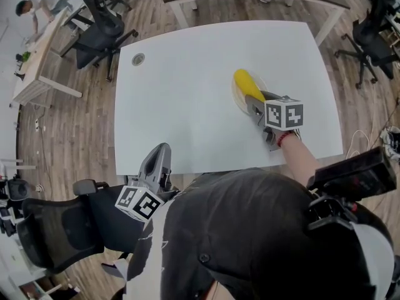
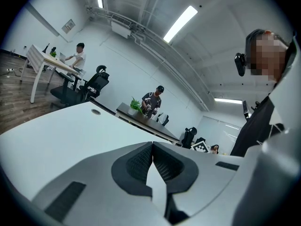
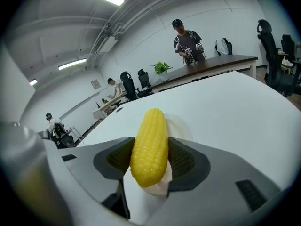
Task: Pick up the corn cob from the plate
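The yellow corn cob [image 1: 245, 83] lies on a small white plate [image 1: 235, 96] at the right of the white table [image 1: 187, 92]. My right gripper [image 1: 255, 102] reaches onto the plate from the near side. In the right gripper view the corn cob [image 3: 149, 145] lies lengthwise between the two dark pads [image 3: 183, 160], resting on the plate [image 3: 182, 126]. The jaws stand wide on either side of it and I see no squeeze on it, so my right gripper [image 3: 149, 158] is open. My left gripper [image 1: 159, 154] hangs at the table's near edge, away from the plate. Its jaws meet with nothing between them, so my left gripper [image 2: 152, 147] is shut.
A round grommet [image 1: 138, 59] sits in the table's far left corner. Office chairs [image 1: 100, 27] and other desks [image 1: 37, 61] stand on the wooden floor around the table. People are at the far desks [image 3: 187, 39].
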Demonstrator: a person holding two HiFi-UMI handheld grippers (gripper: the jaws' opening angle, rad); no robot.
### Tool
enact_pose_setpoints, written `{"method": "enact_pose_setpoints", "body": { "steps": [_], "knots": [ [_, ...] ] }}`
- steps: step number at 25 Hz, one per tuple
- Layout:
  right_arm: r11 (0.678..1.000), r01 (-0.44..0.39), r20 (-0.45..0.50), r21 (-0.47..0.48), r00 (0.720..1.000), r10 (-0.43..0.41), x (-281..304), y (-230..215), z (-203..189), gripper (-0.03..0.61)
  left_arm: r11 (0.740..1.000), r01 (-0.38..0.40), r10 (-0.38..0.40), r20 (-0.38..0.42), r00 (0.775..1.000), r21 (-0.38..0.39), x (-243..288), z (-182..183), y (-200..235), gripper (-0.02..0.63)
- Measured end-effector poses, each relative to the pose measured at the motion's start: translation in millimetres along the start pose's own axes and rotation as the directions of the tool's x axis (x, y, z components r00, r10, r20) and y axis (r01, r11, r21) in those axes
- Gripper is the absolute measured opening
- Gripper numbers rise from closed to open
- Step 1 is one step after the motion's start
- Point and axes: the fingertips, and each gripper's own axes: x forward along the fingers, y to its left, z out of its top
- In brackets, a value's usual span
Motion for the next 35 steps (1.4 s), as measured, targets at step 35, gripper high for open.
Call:
{"method": "enact_pose_setpoints", "body": {
  "steps": [35],
  "knots": [
    [0.929,-0.107,0.342,0.354,0.939,-0.023,-86,107,1,0.227,0.983,0.179,-0.178,-0.029,0.984,0.044,-96,38,38,0.014]
  ]
}}
